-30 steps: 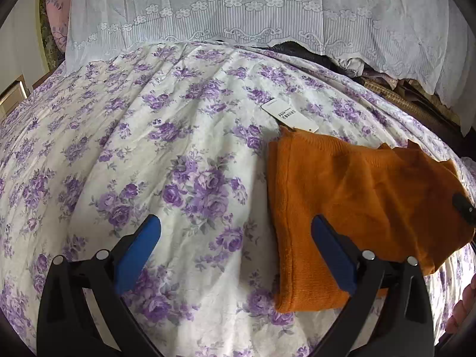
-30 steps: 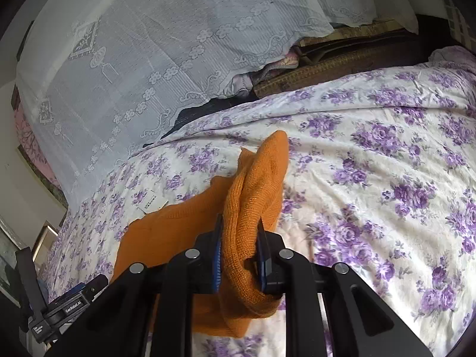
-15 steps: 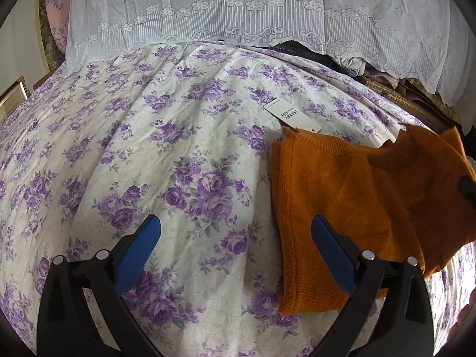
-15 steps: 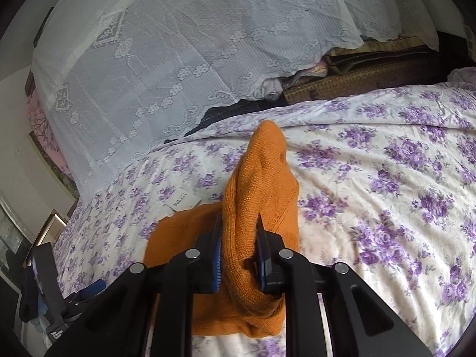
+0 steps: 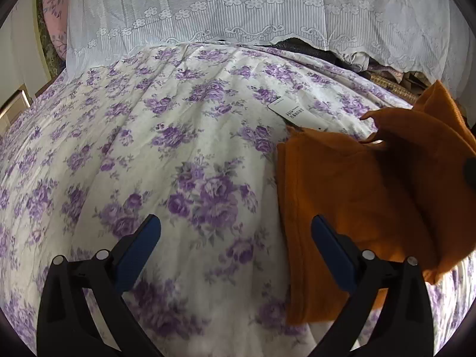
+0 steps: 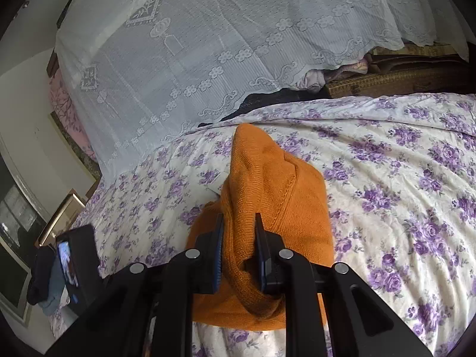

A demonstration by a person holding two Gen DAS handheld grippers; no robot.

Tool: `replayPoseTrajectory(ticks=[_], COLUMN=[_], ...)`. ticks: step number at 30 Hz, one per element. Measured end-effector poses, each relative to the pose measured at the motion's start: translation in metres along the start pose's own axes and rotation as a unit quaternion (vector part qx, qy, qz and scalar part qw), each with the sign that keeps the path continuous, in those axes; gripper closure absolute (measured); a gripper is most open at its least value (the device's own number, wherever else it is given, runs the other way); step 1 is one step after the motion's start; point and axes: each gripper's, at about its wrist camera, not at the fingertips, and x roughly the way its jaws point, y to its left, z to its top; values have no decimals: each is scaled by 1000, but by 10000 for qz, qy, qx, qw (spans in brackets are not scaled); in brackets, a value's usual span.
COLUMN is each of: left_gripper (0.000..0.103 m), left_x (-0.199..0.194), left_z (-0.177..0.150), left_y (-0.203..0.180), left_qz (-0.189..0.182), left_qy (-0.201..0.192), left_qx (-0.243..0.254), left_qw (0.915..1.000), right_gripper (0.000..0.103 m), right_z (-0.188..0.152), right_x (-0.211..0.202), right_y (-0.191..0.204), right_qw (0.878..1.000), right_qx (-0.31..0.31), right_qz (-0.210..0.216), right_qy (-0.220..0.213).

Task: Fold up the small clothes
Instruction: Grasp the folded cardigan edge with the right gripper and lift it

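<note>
The orange knit [image 6: 276, 196] is being pinched in a bunched fold by the right tool [image 6: 238, 247], jaws closed on it, and is being held raised above the bed [image 6: 401, 178], judged so that side can be carried across the flat part. The rest is lying on the bed, right of the left tool [image 5: 235, 238], which is being held wide open, gripping nothing. A white tag [image 5: 294, 113] is lying at the knit's far edge; its print is too small to be read.
</note>
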Motion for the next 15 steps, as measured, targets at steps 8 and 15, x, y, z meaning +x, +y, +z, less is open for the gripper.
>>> replayPoseTrajectory(ticks=[8,15], left_gripper=[4,4], left_x=[35,55], left_z=[34,62], left_y=[-31,-74], left_qz=[-313,20], left_qy=[336,250], left_qx=[326,979], left_qw=[9984,9949], right_gripper=[84,84], right_z=[-4,-1], right_x=[1,8], right_y=[0,9], right_qw=[9999,9995], right_qx=[-46,-91], right_qz=[81,259], right_qy=[97,157])
